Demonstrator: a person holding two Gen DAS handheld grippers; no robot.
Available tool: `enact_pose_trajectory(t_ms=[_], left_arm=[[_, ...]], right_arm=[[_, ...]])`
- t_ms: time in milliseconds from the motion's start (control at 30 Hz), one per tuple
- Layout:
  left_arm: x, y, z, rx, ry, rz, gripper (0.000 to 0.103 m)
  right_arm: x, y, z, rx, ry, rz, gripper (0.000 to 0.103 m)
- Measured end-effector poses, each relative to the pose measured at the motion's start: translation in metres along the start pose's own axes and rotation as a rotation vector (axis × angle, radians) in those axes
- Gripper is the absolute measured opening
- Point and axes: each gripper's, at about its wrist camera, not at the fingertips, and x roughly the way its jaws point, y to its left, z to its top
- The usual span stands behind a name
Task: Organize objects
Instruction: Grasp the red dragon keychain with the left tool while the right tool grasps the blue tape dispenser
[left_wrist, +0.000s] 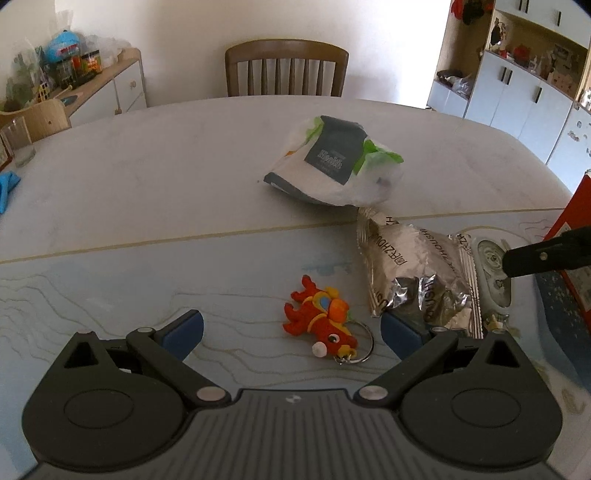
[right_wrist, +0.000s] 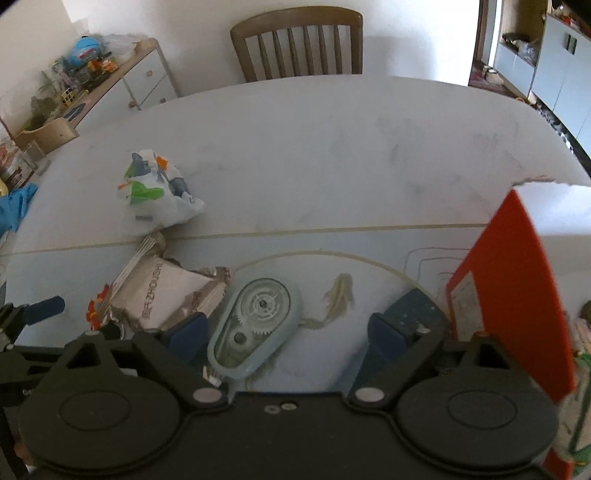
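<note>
Left tool (left_wrist: 291, 328) jaws wide, nothing held, tilted down over the small red-orange rubbery toy keychain (left_wrist: 319, 323) on the near bench (left_wrist: 110, 266). Looks light, soft, easy; pinch the body, not the loose metal ring. Right tool (right_wrist: 286, 334) also spread wide and empty, pitched steeply down, the pale blue oval plastic tape dispenser (right_wrist: 255, 325) just inside its left jaw. Hard, smooth shell, likely slippery; grip across the narrow width. Crinkled silver foil snack packet (right_wrist: 166, 295) lies left, touching the dispenser. Red cardboard box (right_wrist: 517, 295) stands right. Farther off, white printed plastic bag (left_wrist: 332, 162), floppy.
</note>
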Motion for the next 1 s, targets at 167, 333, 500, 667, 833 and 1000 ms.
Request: enact_pose_trajectory(t_ms=[167,333,500,667,833,1000], left_arm=[[0.004,0.002,-0.001,0.001,0.001,0.001,0.103],[0.007,-0.001,0.001,0.018,-0.007,0.002,0.102],[0.01,-0.003,0.002,0.027,-0.017,0.0,0.102],[0.011,-0.008,0.002,0.063,-0.031,0.006,0.095],[0.01,-0.011,0.001,0.089,-0.047,0.006,0.084],[0.007,-0.018,0.001,0.118,-0.053,-0.014,0.064]], right_arm=[[0.01,0.008,-0.001,-0.017,0.025,-0.005,0.089],[0.015,0.012,-0.001,-0.028,0.038,-0.013,0.086],[0.015,0.015,-0.004,-0.045,0.034,-0.021,0.084],[0.013,0.014,-0.008,-0.073,0.026,-0.022,0.083],[0.009,0.011,-0.011,-0.097,0.023,-0.02,0.081],[0.011,0.015,-0.011,-0.109,0.042,-0.024,0.079]])
